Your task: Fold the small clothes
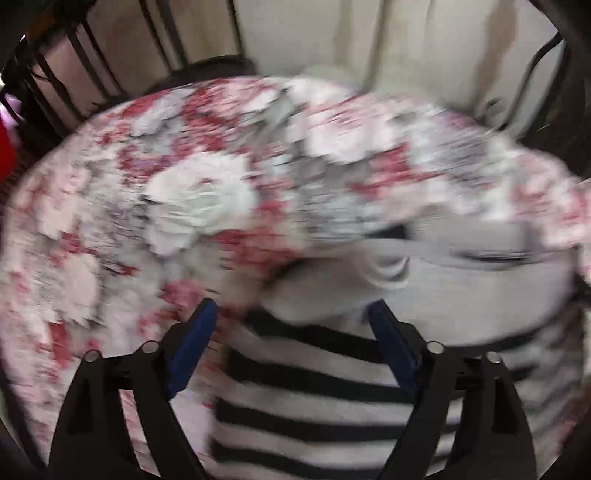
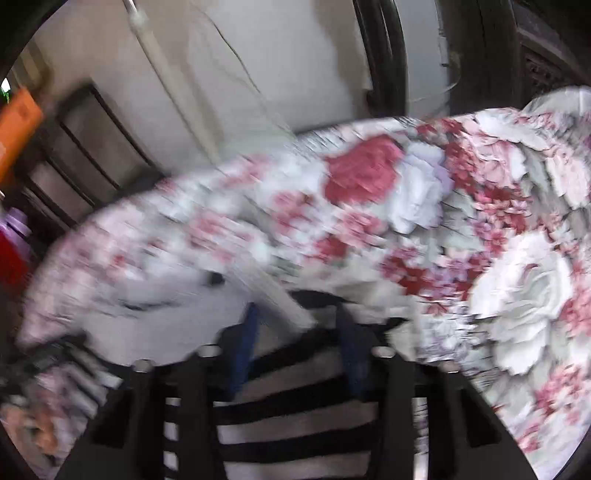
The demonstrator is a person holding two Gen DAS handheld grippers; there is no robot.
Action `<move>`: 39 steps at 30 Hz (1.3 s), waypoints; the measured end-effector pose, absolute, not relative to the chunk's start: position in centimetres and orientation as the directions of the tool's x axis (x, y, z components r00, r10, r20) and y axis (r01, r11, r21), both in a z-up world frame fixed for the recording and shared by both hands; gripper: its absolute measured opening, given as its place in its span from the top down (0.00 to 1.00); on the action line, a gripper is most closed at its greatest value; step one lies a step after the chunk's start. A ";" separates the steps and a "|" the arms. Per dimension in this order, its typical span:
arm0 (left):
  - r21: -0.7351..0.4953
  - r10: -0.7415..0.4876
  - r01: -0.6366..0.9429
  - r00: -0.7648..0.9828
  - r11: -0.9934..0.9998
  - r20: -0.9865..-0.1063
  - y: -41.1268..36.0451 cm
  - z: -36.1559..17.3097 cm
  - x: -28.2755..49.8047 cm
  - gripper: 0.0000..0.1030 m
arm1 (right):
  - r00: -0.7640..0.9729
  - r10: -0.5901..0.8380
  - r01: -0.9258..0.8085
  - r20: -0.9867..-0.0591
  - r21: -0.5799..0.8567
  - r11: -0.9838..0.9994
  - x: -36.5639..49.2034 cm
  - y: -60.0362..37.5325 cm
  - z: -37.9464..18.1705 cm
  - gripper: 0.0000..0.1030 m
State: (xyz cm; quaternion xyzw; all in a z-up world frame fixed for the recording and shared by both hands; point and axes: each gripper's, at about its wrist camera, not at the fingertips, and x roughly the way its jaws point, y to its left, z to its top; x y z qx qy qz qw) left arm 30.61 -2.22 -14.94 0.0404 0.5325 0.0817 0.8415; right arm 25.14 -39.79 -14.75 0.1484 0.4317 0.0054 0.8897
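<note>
Lying soft and rumpled on the rose-printed floral cloth [image 1: 110,229] is the black-and-white striped knit garment [image 1: 314,398], the left gripper [image 1: 291,314] spreading wide at six o'clock, the right gripper [image 2: 299,321] narrowing, its grip unclear.

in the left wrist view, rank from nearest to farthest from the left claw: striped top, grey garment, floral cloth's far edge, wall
1. striped top, between the fingers
2. grey garment, just ahead, right
3. floral cloth far edge, beyond
4. wall, behind it all
</note>
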 end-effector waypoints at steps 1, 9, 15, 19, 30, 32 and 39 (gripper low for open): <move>0.167 0.211 -0.146 0.386 0.975 -0.898 -1.1 -15.9 31.3 0.04 | 0.618 0.144 0.142 -0.773 0.290 0.946 25.4 -40.4 -15.5 0.79; -0.078 0.017 -0.215 0.407 0.973 -0.913 2.2 -14.5 31.4 0.05 | 0.713 0.108 0.164 -0.692 0.314 0.935 24.2 -40.5 -12.6 0.75; 0.003 0.033 -0.066 0.450 0.998 -0.892 -1.5 -13.3 31.2 0.05 | 0.698 0.294 -0.066 -0.653 0.350 0.934 24.1 -34.4 -10.8 0.75; 0.088 0.107 -0.076 0.304 0.993 -0.947 -1.3 -18.3 32.2 0.04 | 0.570 0.299 -0.080 -0.766 0.311 0.947 24.9 -32.0 -15.1 0.76; -0.039 -0.031 -0.012 0.402 0.999 -0.915 -1.3 -13.4 28.4 0.05 | 0.591 0.307 -0.055 -0.746 0.343 0.938 22.2 -32.2 -12.8 0.75; -0.024 -0.029 0.015 0.393 1.000 -0.919 -1.8 -13.4 27.1 0.05 | 0.579 0.314 -0.073 -0.753 0.336 0.939 20.8 -31.2 -12.3 0.75; 0.187 0.153 0.067 0.347 0.980 -0.925 -3.8 -18.6 22.0 0.04 | 0.477 0.257 -0.091 -0.841 0.243 0.966 16.7 -28.6 -16.4 0.61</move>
